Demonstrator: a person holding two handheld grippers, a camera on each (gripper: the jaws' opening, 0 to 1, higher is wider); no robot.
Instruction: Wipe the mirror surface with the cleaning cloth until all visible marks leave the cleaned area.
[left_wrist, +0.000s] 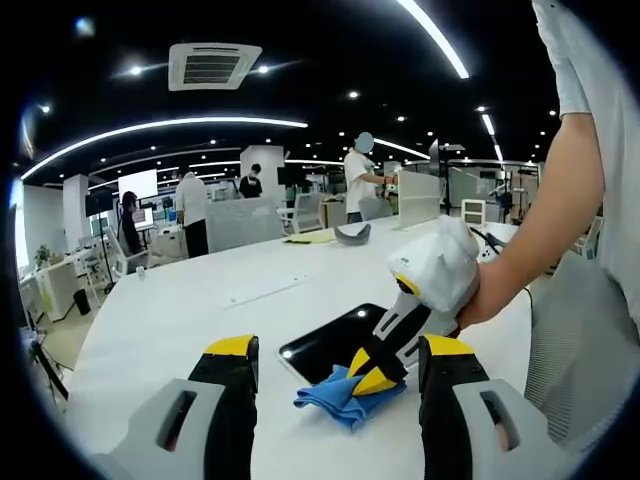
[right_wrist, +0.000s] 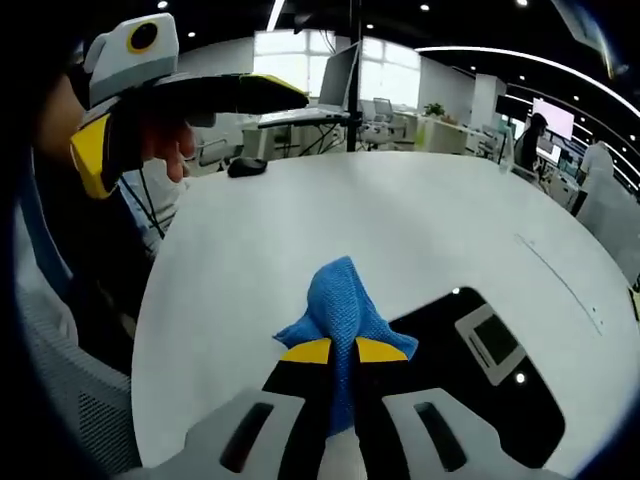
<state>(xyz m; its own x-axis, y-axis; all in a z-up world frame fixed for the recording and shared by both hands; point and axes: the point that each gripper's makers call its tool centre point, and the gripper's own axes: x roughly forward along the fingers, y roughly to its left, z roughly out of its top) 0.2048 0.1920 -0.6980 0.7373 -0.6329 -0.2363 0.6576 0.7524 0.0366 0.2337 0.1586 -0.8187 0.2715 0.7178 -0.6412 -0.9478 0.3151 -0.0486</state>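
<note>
Left tongs (left_wrist: 335, 365) hang wide and empty above the white bench (left_wrist: 180, 310). Just right, the right tongs (right_wrist: 333, 350) pinch the blue cleaning cloth (right_wrist: 338, 305) at the near edge of the dark mirror (right_wrist: 500, 385). Wiping looks barely begun, with most of the glass uncovered.

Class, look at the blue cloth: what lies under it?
The blue cloth, pinched in the right tool, rests on the white table at the edge of the dark mirror. Whether it overlaps the mirror's edge cannot be seen; the cloth covers that spot.
</note>
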